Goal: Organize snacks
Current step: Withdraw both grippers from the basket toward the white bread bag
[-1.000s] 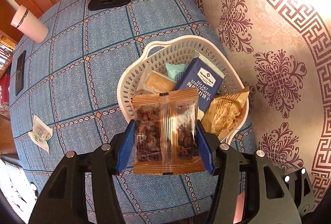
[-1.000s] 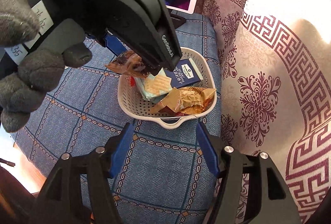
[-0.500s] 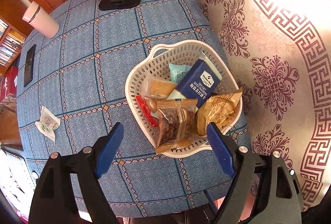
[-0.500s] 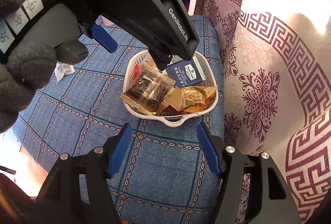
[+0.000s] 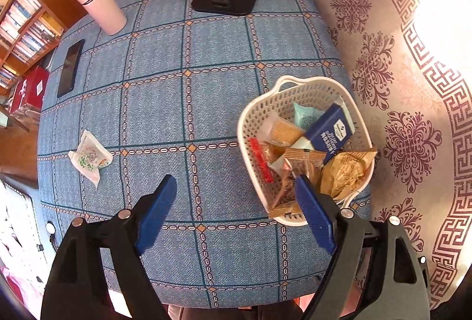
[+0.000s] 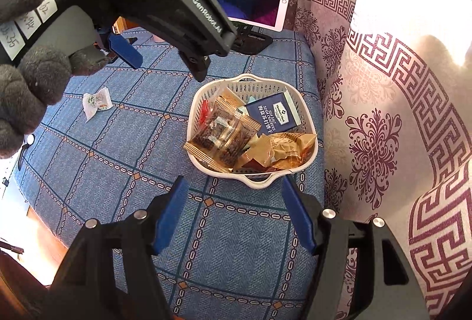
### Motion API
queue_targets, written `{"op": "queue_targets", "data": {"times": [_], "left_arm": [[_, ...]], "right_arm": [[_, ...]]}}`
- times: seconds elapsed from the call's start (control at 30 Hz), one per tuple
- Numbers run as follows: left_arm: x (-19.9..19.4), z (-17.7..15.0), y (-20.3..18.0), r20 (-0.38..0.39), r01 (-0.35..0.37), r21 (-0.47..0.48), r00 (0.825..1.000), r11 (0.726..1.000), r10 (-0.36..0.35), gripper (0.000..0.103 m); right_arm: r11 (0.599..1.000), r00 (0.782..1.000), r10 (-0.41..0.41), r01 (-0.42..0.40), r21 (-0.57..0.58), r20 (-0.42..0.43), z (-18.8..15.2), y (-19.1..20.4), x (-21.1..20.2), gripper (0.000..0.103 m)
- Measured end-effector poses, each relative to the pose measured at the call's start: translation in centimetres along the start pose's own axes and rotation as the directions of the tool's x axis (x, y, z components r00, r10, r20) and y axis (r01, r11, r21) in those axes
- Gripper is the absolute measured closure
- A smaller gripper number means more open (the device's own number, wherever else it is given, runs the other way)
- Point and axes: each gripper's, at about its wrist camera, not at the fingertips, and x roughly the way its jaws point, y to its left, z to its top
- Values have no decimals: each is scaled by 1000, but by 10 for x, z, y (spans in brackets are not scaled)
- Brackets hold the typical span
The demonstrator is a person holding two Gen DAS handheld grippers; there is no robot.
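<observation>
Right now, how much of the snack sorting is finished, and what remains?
Mostly done: the white basket holds the nut packet, blue cracker box and other snacks. Nothing is in hand; the left tool and right tool are open. One small white packet remains on the tablecloth.

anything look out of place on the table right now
One small white snack packet lies alone on the blue tablecloth, well apart from the white basket that holds the other snacks. In the basket, the clear packet of dark snacks rests tilted on top of the pile. Both grippers are open and empty.
</observation>
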Motion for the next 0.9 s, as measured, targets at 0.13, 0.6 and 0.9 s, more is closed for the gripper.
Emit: {"op": "queue_targets", "data": {"times": [0.13, 0.6, 0.9], "left_arm": [[-6, -7, 27, 22, -21, -57, 1000, 998, 22, 20], [-7, -33, 98, 65, -68, -165, 995, 984, 80, 20], [3, -44, 138, 84, -69, -204, 993, 977, 88, 20]], "right_arm": [[1000, 1000, 8, -7, -25, 24, 3, 11, -7, 37], [999, 998, -17, 19, -28, 53, 5, 36, -20, 33], [1000, 998, -23, 24, -14, 55, 15, 47, -20, 33]]}}
